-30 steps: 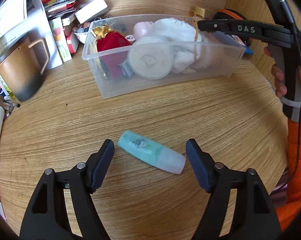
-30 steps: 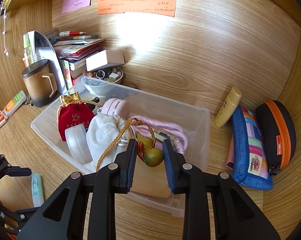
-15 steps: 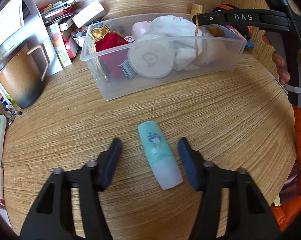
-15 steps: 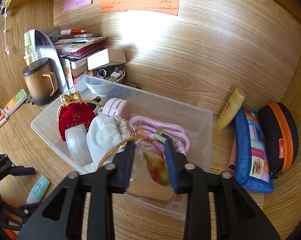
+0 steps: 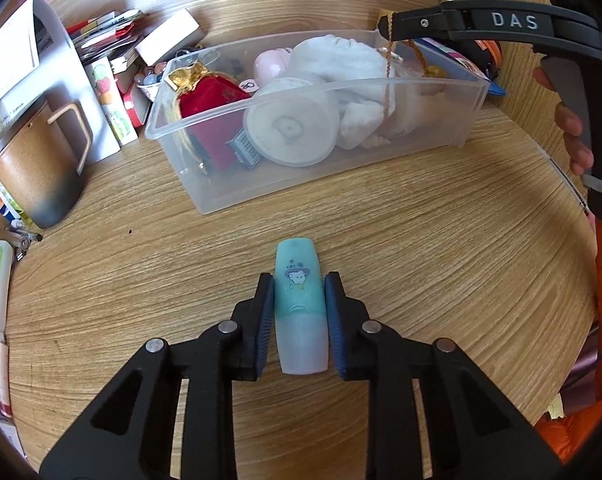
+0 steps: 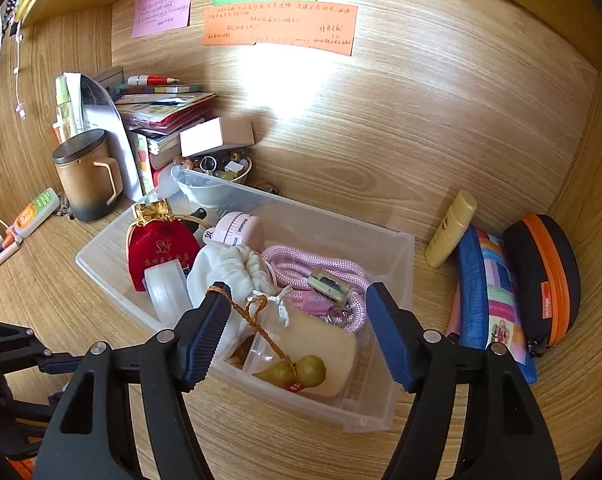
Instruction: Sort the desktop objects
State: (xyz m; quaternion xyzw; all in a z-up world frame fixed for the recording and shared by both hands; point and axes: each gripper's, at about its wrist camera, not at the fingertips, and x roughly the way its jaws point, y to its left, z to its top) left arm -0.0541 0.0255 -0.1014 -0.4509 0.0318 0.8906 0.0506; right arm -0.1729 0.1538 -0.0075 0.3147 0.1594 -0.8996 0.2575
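In the left wrist view, a small teal tube (image 5: 300, 304) is clamped between the blue pads of the left gripper (image 5: 300, 312), its frosted cap end pointing back toward the camera and its printed end pointing away. The tube is seen lying lengthwise along the wooden desk (image 5: 441, 264), in the open stretch in front of the clear plastic bin (image 5: 317, 168); whether it is lifted off the surface cannot be told.

In the right wrist view, the right gripper (image 6: 299, 336) is held with its jaws spread wide over the near end of the bin (image 6: 381, 408), and nothing is gripped between them. A braided gold cord (image 6: 261, 328) is seen draped over the tip of the left finger and running down to two small green gourds (image 6: 297, 370), which lie inside the bin against a pale rounded object.

Farther into the bin, a white cloth pouch (image 6: 229, 268), a pink rope (image 6: 313, 268), a round translucent case (image 6: 167, 288), a red velvet pouch (image 6: 157, 248) with a gold top and a pink round timer (image 6: 237, 230) are packed together.

Beyond and to the left of the bin, a brown lidded mug (image 6: 87, 174) is stood near a stack of books (image 6: 161, 116). To the right, a yellow tube (image 6: 451, 228) is leaned at the wall, just beside a striped pouch (image 6: 491, 292) and a black case with an orange zip (image 6: 549, 280). Coloured notes (image 6: 279, 24) are stuck on the back wall.
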